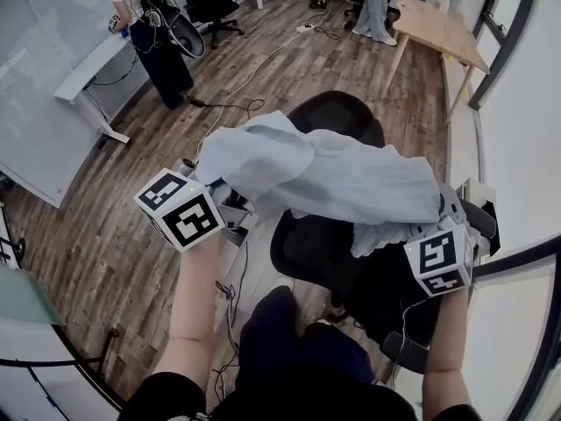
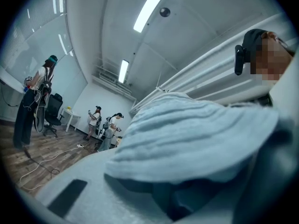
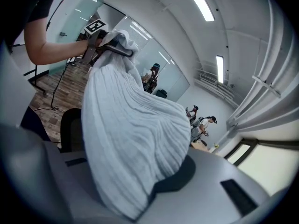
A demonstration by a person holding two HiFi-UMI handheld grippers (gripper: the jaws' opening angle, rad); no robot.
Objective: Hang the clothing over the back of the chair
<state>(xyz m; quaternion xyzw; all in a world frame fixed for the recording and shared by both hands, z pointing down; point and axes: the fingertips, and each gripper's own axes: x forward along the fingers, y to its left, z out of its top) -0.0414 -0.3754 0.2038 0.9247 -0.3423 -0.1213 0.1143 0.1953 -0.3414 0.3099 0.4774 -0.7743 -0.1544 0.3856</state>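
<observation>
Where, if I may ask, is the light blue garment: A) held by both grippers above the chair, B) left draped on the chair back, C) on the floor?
A: the left gripper and right gripper each clamp an end of the garment, stretched above the office chair.

1 garment (image 1: 337,178), 2 claws (image 1: 217,187) (image 1: 443,222), 1 wooden table (image 1: 438,26)

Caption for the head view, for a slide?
Left hand-held gripper and right hand-held gripper hold a light blue garment above a black chair.

No legible text, brand or number seen; only black-and-white square markers, on the left cube (image 1: 180,209) and right cube (image 1: 440,260).
</observation>
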